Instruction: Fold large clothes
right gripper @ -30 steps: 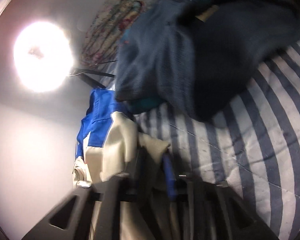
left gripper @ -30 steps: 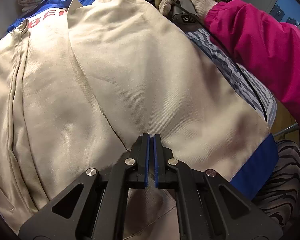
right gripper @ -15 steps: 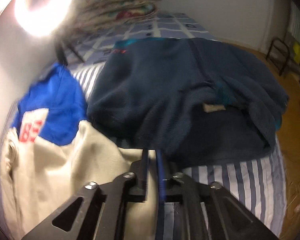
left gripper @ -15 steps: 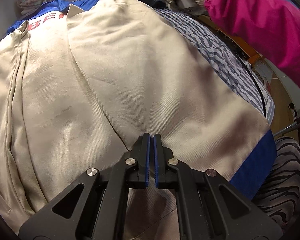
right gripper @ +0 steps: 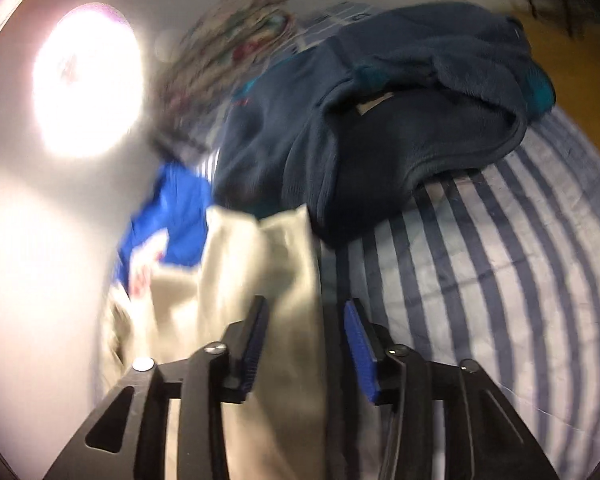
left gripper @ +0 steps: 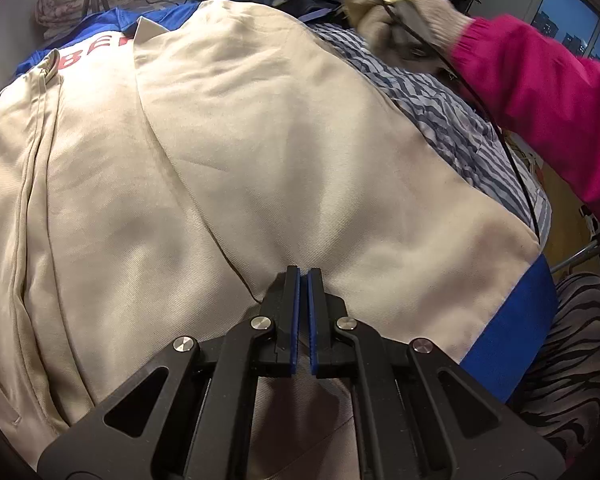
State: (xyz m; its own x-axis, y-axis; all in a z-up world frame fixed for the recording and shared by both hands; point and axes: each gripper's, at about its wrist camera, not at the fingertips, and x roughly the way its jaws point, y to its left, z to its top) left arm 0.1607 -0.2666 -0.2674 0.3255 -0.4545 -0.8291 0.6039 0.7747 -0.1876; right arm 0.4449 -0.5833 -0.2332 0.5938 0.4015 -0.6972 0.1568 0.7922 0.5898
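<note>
Bedding with blue stripes (right gripper: 480,280) is covered by the big cream jacket (left gripper: 260,152), spread flat. Its far edge was held half a second ago; now the right gripper (right gripper: 306,344) is wide and holds nothing, so that fold looks done. The left gripper (left gripper: 302,312) is kept nearly shut over the near hem.

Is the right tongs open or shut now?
Open. In the right wrist view, the right tongs show a wide gap between the blue pads, with the beige fabric jacket edge lying between them, ungripped.
</note>
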